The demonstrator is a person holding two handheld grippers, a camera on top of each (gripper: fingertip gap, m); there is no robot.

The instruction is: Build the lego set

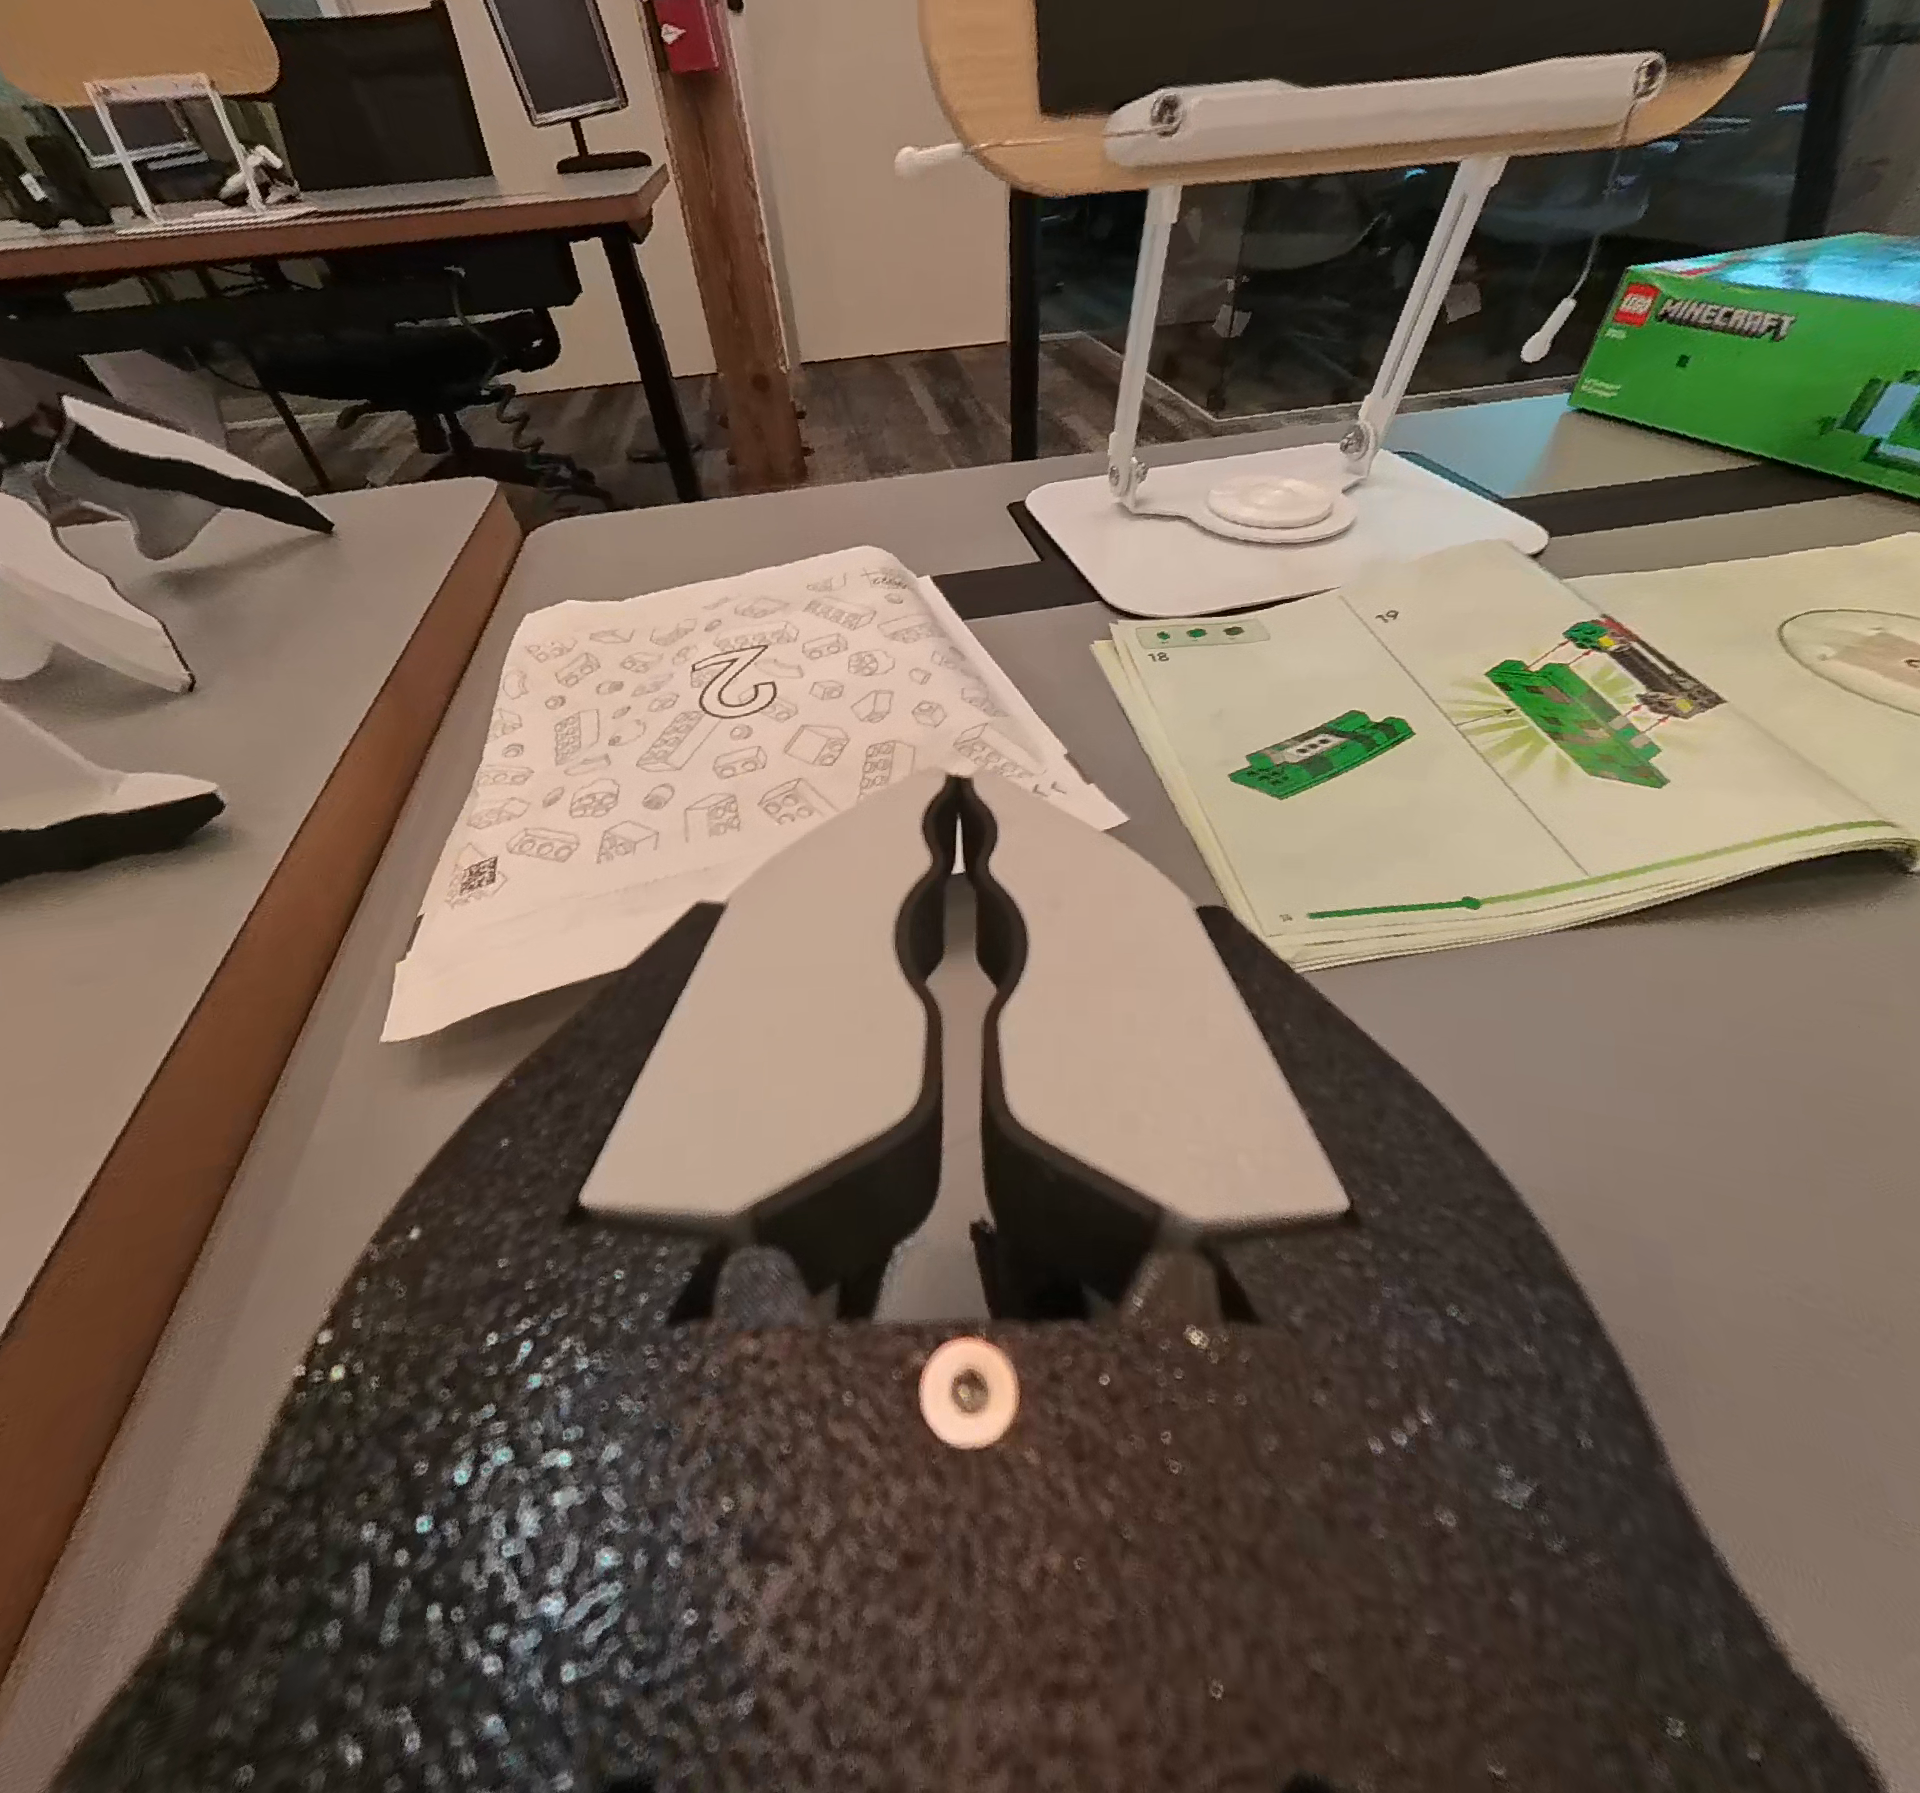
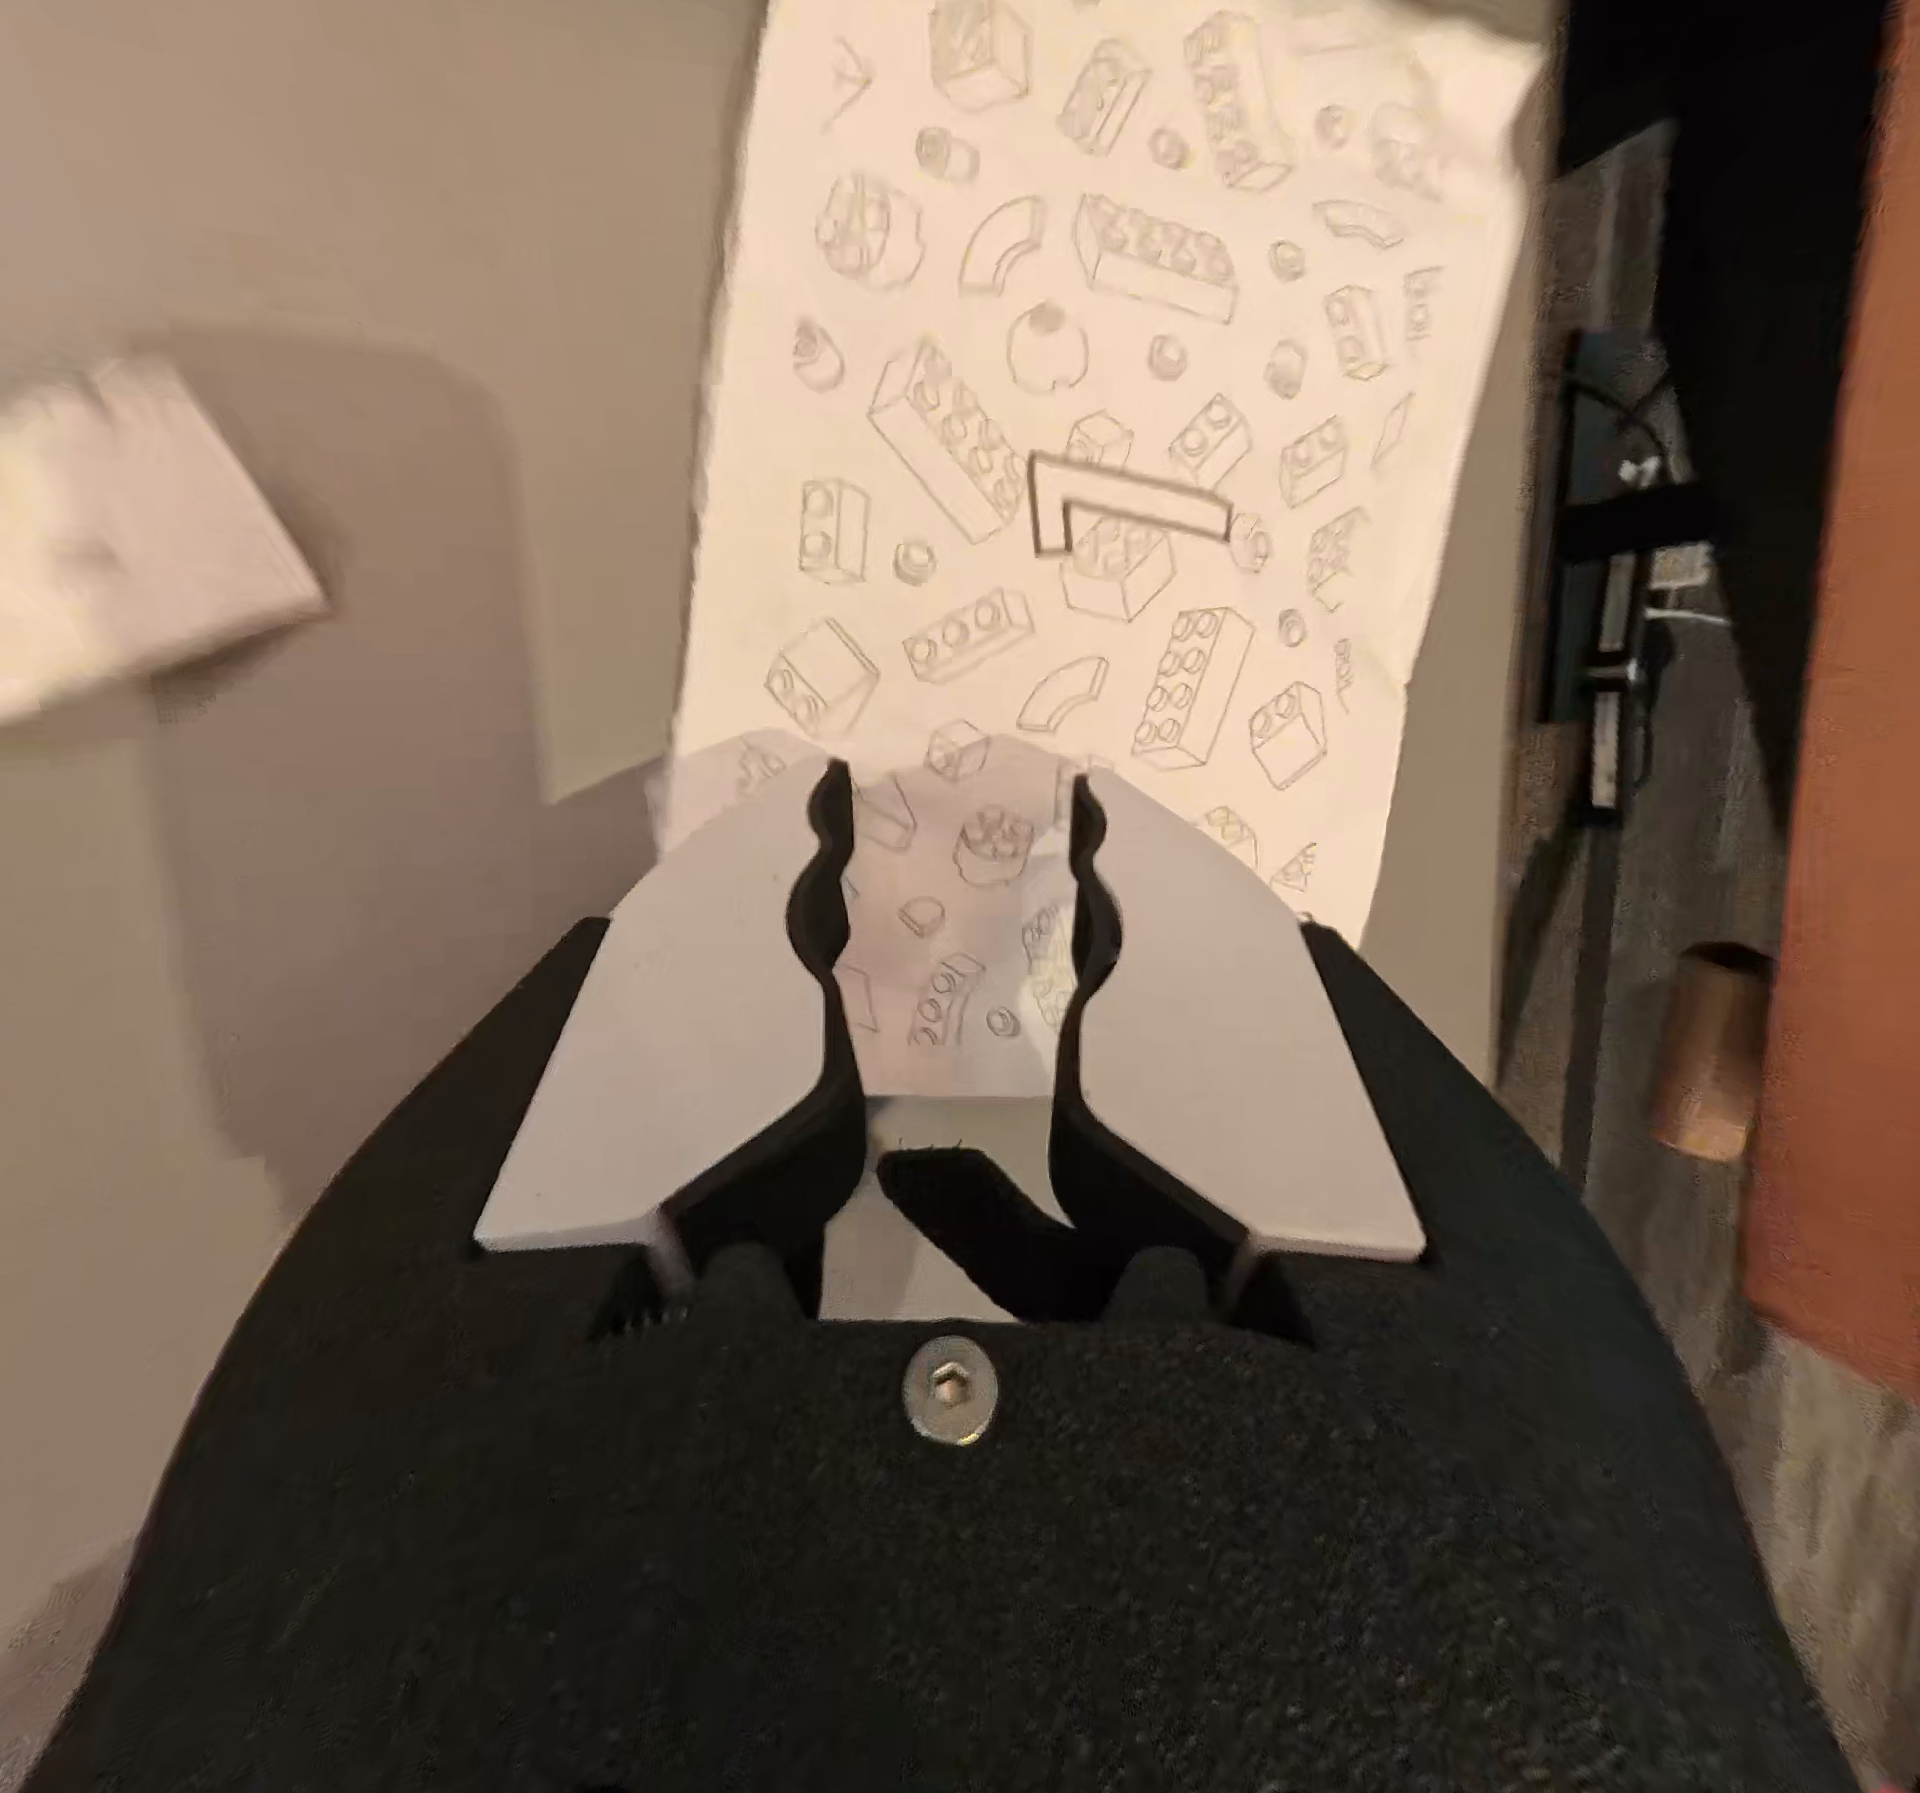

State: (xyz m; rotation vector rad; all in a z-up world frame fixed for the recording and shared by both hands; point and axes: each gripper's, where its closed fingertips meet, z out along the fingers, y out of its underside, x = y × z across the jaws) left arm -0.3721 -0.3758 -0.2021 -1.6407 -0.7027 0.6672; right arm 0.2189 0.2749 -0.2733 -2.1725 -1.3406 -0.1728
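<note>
My left gripper (image 1: 961,787) is shut and empty, held low over the grey table (image 1: 1455,1120). Its tips sit over the near edge of a flat white paper bag (image 1: 727,756) printed with brick drawings. An open instruction booklet (image 1: 1507,756) lies to the right of the bag. A green Lego box (image 1: 1766,351) stands at the far right. My right gripper (image 2: 961,787) is open over the near end of another white printed paper bag (image 2: 1091,341). The paper shows between its fingers (image 2: 707,995). I cannot tell whether they touch it. No loose bricks are in view.
A white stand (image 1: 1278,517) holding a dark screen is behind the booklet. White, black-edged finger shapes (image 1: 125,600) lie on the neighbouring table at far left. In the right wrist view a brown table edge (image 2: 1849,704) and floor are at right, white paper (image 2: 125,548) at left. Across from one pair of fingers to the other is roughly 90 centimetres.
</note>
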